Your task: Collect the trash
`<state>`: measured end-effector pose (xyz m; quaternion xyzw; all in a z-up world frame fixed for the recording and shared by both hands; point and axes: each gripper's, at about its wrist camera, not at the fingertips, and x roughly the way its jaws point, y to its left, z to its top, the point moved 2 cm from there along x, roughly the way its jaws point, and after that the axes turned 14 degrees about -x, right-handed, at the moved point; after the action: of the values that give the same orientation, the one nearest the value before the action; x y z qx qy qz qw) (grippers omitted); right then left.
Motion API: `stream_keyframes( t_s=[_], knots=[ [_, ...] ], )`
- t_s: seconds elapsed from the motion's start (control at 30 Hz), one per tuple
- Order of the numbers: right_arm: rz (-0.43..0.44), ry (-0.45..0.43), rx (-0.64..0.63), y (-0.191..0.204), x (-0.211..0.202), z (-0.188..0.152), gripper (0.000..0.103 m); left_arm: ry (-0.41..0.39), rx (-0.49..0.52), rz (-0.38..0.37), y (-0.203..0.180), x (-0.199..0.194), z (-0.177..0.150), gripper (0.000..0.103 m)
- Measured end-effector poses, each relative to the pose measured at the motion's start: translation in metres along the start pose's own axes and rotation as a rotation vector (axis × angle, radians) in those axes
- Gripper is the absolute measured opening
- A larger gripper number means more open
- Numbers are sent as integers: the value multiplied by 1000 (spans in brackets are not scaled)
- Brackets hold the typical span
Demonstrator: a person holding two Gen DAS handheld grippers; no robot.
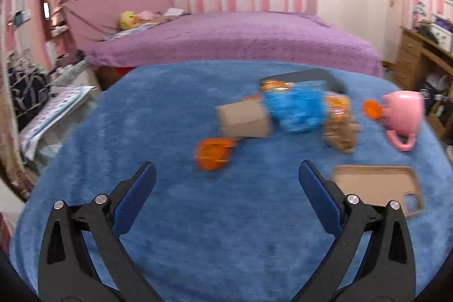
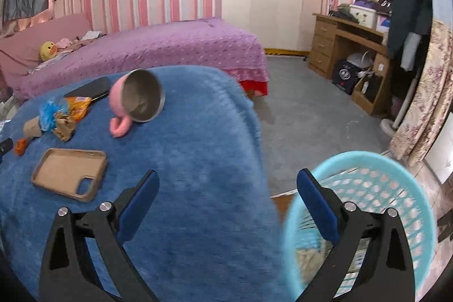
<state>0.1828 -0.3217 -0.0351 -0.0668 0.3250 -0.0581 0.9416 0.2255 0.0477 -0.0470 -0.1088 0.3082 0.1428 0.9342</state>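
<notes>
The right gripper stands with its blue fingers wide apart and nothing between them, above the edge of a blue fleece-covered table. At about four o'clock a light blue mesh basket sits off the table's edge, with some blurred litter inside. At ten o'clock lies a tan phone case, open side up. Farther out, near eleven o'clock, a pink mug lies tipped on its side, mouth toward the camera. At nine to ten o'clock, a cluster of wrappers rests beside a dark phone.
</notes>
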Motion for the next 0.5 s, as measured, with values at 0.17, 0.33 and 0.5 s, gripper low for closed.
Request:
stream_keyframes(
  t_s=[0.17, 0.33, 0.5],
  knots=[
    [88, -35, -35, 45, 5, 24, 96, 55, -61, 9, 32, 23, 9, 97],
    [149, -42, -137, 95, 21, 48, 96, 68, -39, 0, 35, 39, 16, 97],
    [196, -28, -188, 125, 39, 65, 96, 133, -14, -53, 25, 58, 18, 88]
  ],
)
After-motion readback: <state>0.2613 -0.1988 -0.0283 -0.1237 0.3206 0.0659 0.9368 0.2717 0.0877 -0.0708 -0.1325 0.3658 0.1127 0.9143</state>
